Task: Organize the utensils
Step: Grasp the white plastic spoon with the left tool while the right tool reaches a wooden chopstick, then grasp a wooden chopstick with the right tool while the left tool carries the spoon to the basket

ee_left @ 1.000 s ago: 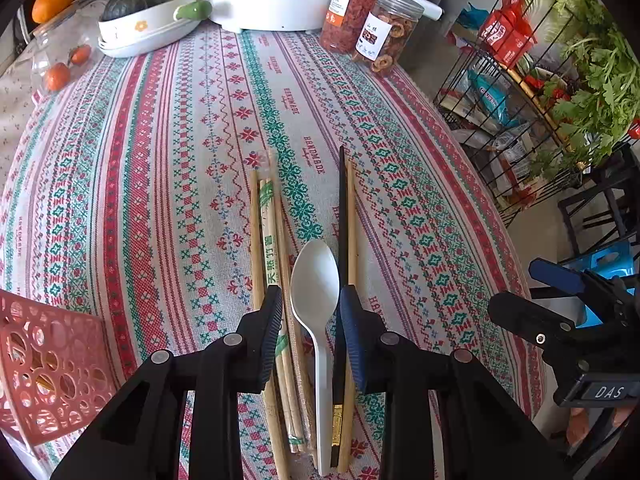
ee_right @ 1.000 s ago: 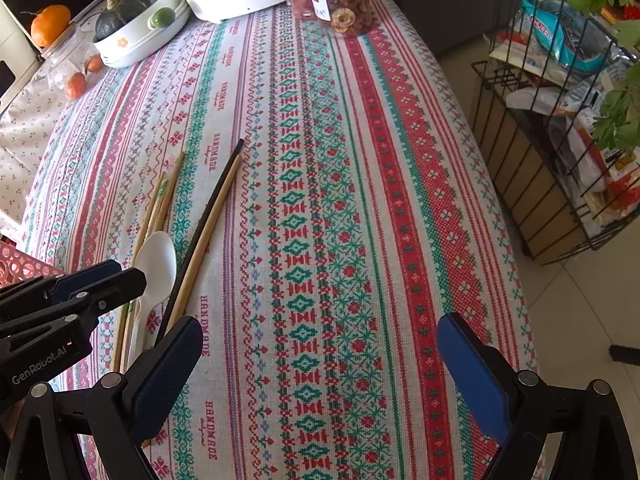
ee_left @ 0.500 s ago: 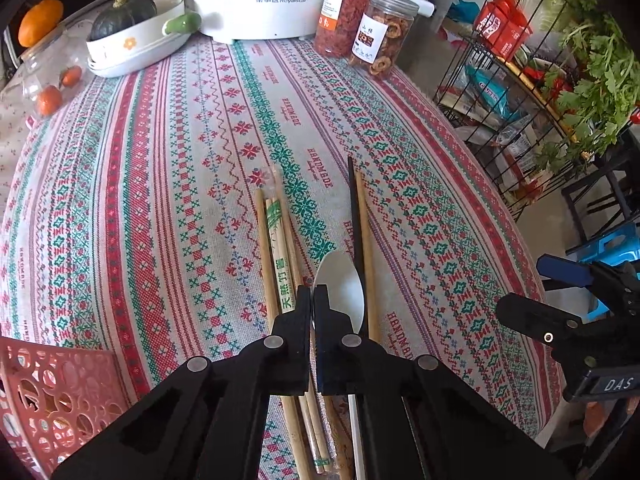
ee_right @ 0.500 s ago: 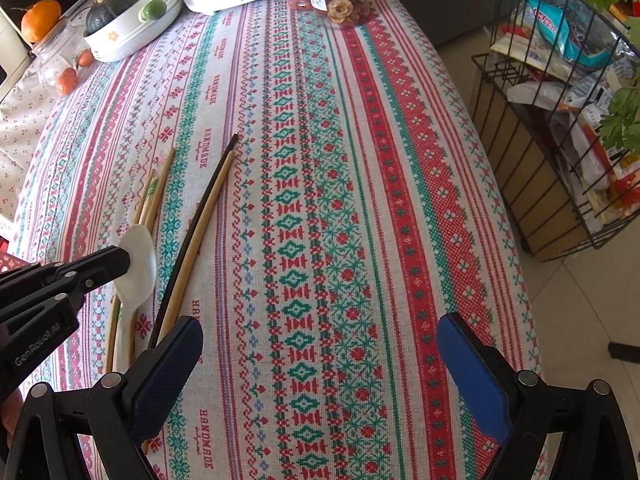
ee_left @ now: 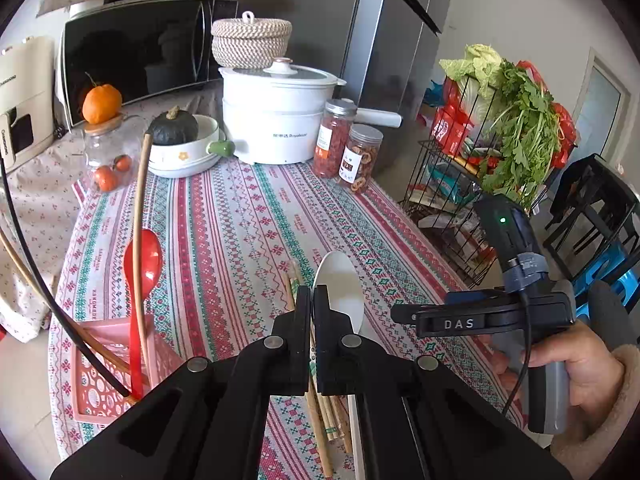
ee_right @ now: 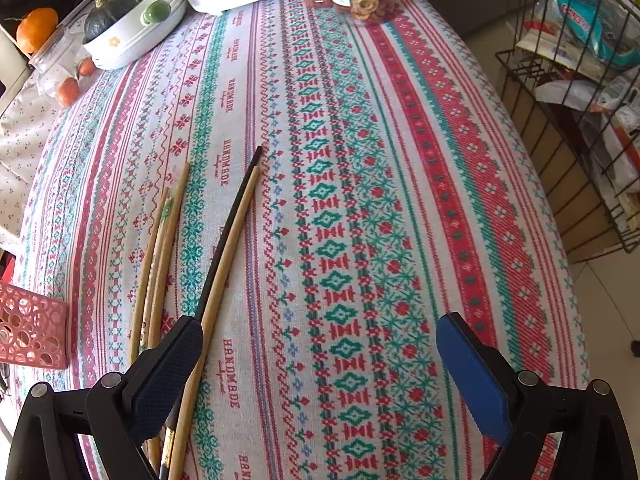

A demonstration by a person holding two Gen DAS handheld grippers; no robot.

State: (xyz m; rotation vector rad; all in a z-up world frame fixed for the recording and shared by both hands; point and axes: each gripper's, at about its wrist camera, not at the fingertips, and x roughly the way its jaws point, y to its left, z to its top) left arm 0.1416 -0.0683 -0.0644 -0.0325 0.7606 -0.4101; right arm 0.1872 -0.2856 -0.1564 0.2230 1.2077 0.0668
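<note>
- Left wrist view: the left tool is standing pinched together on the handle of the white spoon, whose bowl is sticking up past the fingertips, clear of the striped cloth on the counter.
- Beneath it, a bundle of bamboo chopsticks is lying on the cloth toward the near edge.
- At the counter's near left corner, a pink basket is holding a red spoon and a few long chopsticks that are leaning out of it.
- Along the far edge, a white cooker, two jars and a bowl with a dark squash are standing.
- A person's hand is gripping the right tool's handle off the right edge.
- Right wrist view: the right tool is hanging wide open over the cloth with nothing between its pads.
- A black and tan chopstick pair is lying just beside its left pad, with the bamboo chopsticks further left.
- The basket's rim is showing at the left edge.
</note>
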